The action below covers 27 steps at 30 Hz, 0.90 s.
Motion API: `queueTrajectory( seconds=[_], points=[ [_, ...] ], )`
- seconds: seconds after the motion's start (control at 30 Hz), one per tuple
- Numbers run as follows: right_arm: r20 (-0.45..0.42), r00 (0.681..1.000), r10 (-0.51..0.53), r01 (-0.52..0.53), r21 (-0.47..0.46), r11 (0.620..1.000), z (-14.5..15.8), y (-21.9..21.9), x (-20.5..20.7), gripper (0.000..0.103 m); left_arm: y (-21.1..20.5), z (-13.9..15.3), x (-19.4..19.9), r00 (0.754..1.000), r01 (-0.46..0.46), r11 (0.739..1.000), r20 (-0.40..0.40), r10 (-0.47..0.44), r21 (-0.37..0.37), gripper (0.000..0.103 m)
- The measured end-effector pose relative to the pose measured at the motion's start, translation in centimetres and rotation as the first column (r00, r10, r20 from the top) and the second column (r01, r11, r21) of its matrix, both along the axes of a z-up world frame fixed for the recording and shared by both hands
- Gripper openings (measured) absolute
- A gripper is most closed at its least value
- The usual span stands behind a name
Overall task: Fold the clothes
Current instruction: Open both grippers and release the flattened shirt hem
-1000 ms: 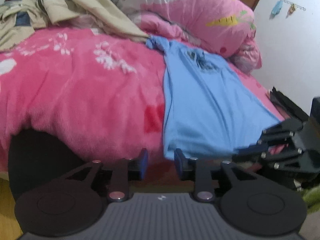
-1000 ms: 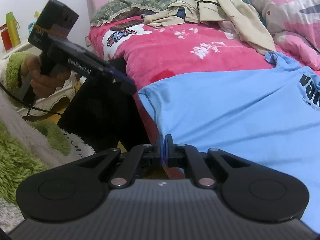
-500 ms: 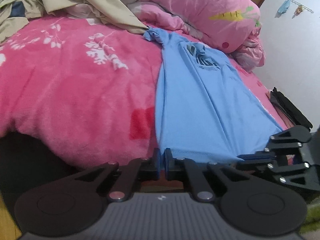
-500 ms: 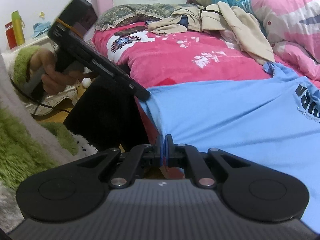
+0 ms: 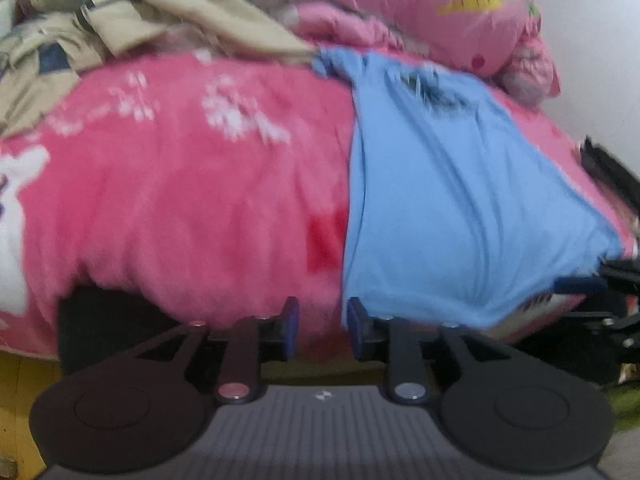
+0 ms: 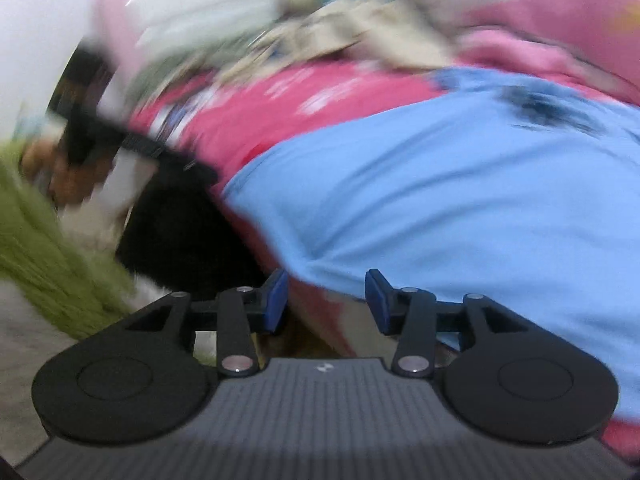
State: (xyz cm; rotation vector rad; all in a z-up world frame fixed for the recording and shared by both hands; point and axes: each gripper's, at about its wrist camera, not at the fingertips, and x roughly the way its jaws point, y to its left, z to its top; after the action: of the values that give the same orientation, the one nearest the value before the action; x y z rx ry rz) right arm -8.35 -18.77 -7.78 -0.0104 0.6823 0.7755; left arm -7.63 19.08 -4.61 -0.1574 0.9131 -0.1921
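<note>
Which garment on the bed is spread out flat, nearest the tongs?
The light blue T-shirt, spread over the pink blanket with its hem nearest both open tongs. The beige clothes lie crumpled farther back.

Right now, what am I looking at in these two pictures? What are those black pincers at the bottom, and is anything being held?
No robot here: a person holds a two-finger gripper in each hand, each with a camera looking along its fingers. One picture comes from the left gripper, the other from the right gripper. Both are open and hold nothing. Ahead is a bed with a pink blanket; a blue T-shirt lies spread on it, hem hanging over the edge near the grippers. Beige clothes are heaped behind. The right picture is blurred.
</note>
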Motion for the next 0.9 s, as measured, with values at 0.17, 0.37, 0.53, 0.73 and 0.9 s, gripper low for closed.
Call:
queueTrajectory(
  seconds=[0.17, 0.37, 0.53, 0.73, 0.9],
  points=[
    [0.085, 0.919, -0.385, 0.386, 0.014, 0.923, 1.7, -9.3, -0.9, 0.041, -2.5, 1.4, 2.4, 0.998, 0.014, 1.000, 0.058, -0.013, -0.013, 0.042],
    [0.253, 0.851, -0.460, 0.515, -0.235, 0.824, -0.2, -11.7, -1.2, 0.033, -5.0, -1.1, 5.0, 1.000, 0.010, 1.000, -0.023, -0.010, -0.003, 0.042],
    [0.380, 0.878, -0.292, 0.450, -0.445, 0.774, -2.3, -9.5, -0.8, 0.030, -4.8, -1.2, 5.1, 0.999, -0.006, 1.000, -0.038, 0.006, -0.007, 0.042],
    [0.435, 0.895, -0.100, 0.378, -0.619, 0.688, -3.8, -7.5, -0.5, 0.024, -5.2, -1.1, 5.3, 0.999, 0.004, 1.000, -0.043, -0.003, 0.019, 0.044],
    [0.445, 0.890, -0.101, 0.387, -0.617, 0.686, -3.7, -7.5, -0.4, 0.009, -5.3, -1.2, 5.3, 0.999, 0.008, 1.000, -0.040, -0.007, 0.022, 0.045]
  ],
)
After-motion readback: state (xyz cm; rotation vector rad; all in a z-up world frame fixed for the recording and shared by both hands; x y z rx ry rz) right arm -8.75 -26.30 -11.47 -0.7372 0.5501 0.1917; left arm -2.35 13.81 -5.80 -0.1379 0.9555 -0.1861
